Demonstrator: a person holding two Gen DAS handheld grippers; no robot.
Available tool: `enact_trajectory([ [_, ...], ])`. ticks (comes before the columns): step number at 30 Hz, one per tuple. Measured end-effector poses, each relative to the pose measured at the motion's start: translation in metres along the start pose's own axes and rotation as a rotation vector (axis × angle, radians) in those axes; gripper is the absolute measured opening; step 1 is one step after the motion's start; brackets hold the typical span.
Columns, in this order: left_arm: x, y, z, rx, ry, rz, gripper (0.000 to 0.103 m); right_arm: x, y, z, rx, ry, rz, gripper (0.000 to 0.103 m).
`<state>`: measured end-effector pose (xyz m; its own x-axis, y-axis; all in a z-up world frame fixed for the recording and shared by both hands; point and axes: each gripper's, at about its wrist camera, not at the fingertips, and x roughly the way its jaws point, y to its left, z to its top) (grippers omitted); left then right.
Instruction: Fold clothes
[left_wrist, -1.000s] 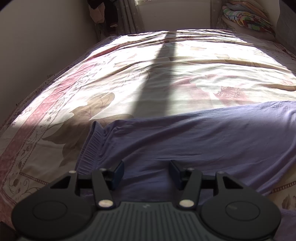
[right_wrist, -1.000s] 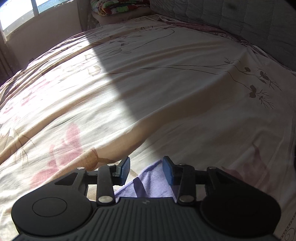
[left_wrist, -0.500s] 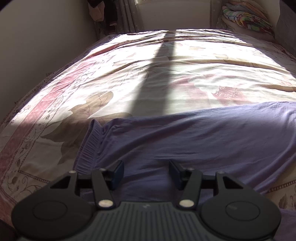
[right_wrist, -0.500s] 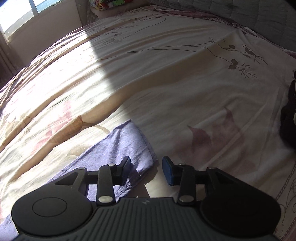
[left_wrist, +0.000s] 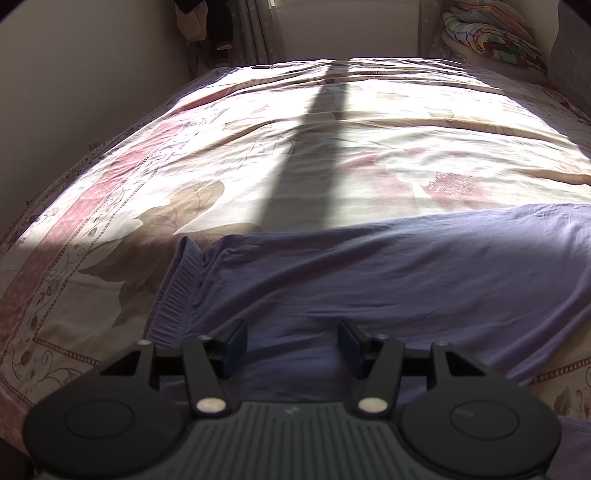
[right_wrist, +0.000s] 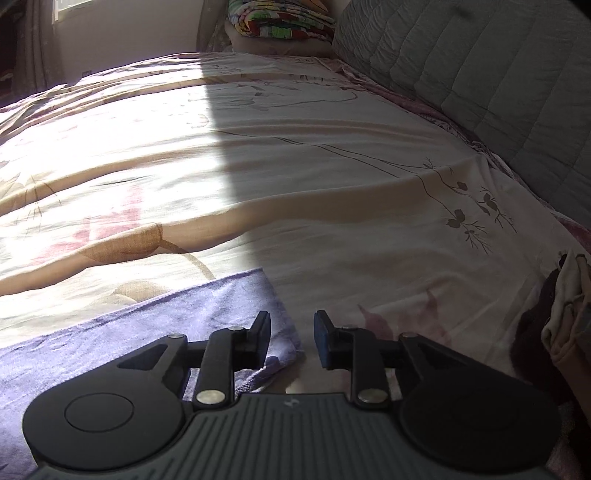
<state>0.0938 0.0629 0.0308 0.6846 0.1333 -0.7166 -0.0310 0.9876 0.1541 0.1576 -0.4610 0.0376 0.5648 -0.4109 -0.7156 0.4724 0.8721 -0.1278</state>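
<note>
Over the last second the right view has swung: the garment's narrow end, then wedged between the right jaws, now lies free at 9 o'clock of them, while the left view has hardly shifted. The long lilac knitted-cotton garment (left_wrist: 388, 280) lies spread flat across the near edge of the floral cream-and-pink bedsheet (left_wrist: 258, 140), its ribbed elastic band (left_wrist: 177, 291) at 9 o'clock in the left view and its narrow end (right_wrist: 236, 295) in the right view. It looks light, soft and limp, likely to sag and crease when lifted; the ribbed band and the hemmed end seem the firmest places to pinch. The left gripper (left_wrist: 291, 341) hangs wide open over the cloth, gripping nothing. The right gripper (right_wrist: 291, 338) stands moderately open and empty, its left finger over the garment's corner. A dark clothes heap (right_wrist: 554, 325) sits at 3 o'clock.
</note>
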Motion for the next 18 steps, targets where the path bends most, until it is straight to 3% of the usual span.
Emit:
enact_trajectory([
  [7,-0.002,0.005,-0.005,0.015,-0.013,0.011,0.063,-0.025,0.037,-0.019,-0.097,-0.027,0.085,0.032],
  [10,-0.001,0.011,-0.008,0.014,-0.023,0.019,0.069,-0.039,0.052,-0.027,-0.124,-0.030,0.119,0.040],
  [18,-0.005,0.021,-0.016,-0.043,-0.032,-0.050,0.071,-0.095,0.084,-0.054,-0.177,-0.074,0.223,0.048],
])
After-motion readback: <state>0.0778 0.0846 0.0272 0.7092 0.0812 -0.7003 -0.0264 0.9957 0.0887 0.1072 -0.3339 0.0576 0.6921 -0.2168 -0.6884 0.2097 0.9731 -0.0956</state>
